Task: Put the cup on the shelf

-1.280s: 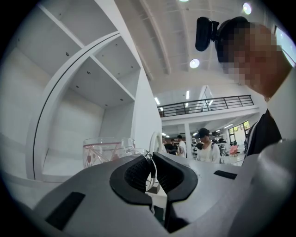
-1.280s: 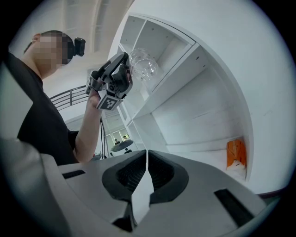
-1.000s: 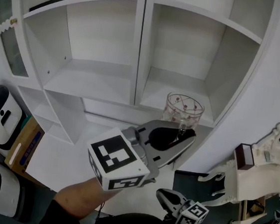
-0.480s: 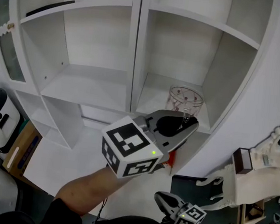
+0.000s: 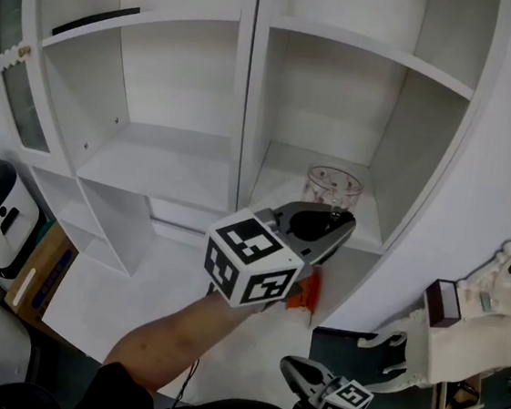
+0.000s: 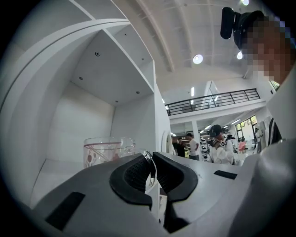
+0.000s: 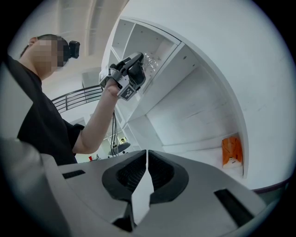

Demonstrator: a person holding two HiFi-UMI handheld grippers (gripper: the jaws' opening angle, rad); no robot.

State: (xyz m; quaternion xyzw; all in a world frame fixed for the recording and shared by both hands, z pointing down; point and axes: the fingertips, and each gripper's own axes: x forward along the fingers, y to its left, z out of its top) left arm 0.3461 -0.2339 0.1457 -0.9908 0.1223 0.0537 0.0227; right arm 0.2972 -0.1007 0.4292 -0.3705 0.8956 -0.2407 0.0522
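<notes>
The left gripper (image 5: pixel 331 226) is clenched on the thin glass handle (image 6: pixel 148 163) of the cup (image 5: pixel 333 190), its jaws pinched nearly together with the handle between the pads. The right gripper (image 7: pixel 146 157) hangs low near the person's body, its jaws pressed together with nothing between them.

The cup is clear glass with a red pattern. It stands upright just past the left gripper's tips, inside the lower right compartment of the white cabinet (image 5: pixel 251 79) and over its shelf board (image 5: pixel 278 169). Its base is hidden, so I cannot tell whether it rests on the board.

The centre divider (image 5: pixel 253 116) is near the cup's left and the compartment's side wall (image 5: pixel 398 160) near its right, with bare board on both sides and behind. The next shelf (image 5: pixel 374 52) is well above the rim. An orange packet (image 5: pixel 306 292) lies in the space under the board, below the gripper.
</notes>
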